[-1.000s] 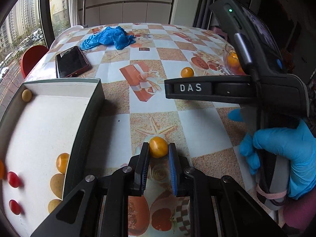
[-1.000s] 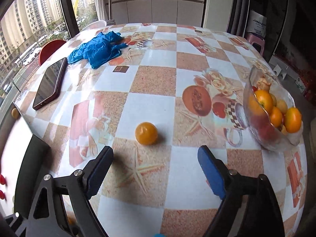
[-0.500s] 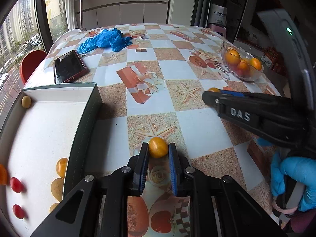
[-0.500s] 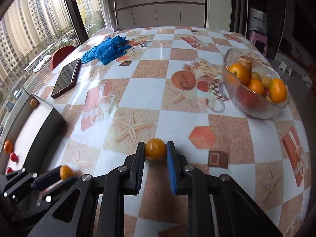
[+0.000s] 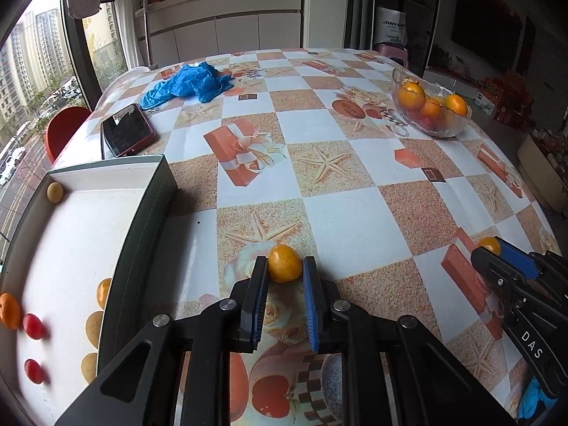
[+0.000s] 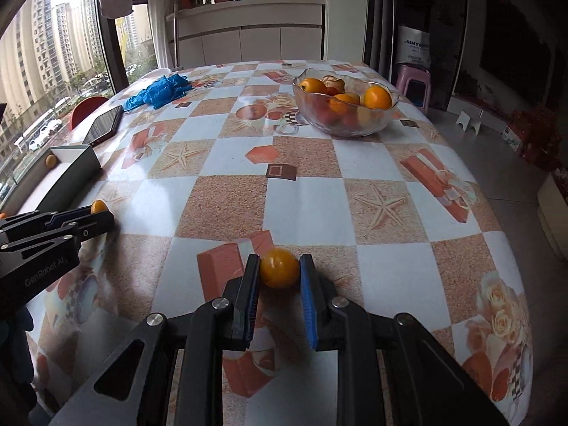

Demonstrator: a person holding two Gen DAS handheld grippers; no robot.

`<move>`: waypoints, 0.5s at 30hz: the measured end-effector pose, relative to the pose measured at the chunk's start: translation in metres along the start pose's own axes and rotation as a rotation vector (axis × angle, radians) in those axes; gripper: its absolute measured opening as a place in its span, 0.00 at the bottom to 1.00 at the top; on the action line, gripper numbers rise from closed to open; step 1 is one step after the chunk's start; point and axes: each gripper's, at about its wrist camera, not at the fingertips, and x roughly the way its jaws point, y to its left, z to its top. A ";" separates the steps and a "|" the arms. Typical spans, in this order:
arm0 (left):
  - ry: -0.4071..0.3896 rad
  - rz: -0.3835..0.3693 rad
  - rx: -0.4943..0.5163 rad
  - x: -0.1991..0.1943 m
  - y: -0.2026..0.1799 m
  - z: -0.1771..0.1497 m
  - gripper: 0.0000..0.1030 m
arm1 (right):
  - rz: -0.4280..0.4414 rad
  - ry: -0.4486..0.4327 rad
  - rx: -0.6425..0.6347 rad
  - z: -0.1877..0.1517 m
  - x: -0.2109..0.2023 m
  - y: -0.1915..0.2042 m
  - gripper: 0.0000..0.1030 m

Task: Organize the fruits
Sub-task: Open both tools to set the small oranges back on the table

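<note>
While clamped, each tongs (image 5: 284, 273) pinching fruit (image 5: 284, 262)

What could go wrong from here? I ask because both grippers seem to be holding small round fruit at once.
1. The left gripper pinches its orange fruit only at the fingertips, so it might slip out and roll across the table.
2. The same goes for the right gripper and its fruit.
3. The box has a raised wall; a low carry could knock the fruit loose against it.
</note>
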 end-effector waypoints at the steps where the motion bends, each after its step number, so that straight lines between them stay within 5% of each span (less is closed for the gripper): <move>1: -0.001 0.003 -0.003 0.000 0.000 0.000 0.20 | 0.002 -0.001 0.013 0.000 0.000 -0.003 0.23; 15: -0.026 0.022 -0.003 -0.001 -0.002 -0.003 0.20 | 0.003 -0.002 0.025 0.000 0.002 -0.005 0.23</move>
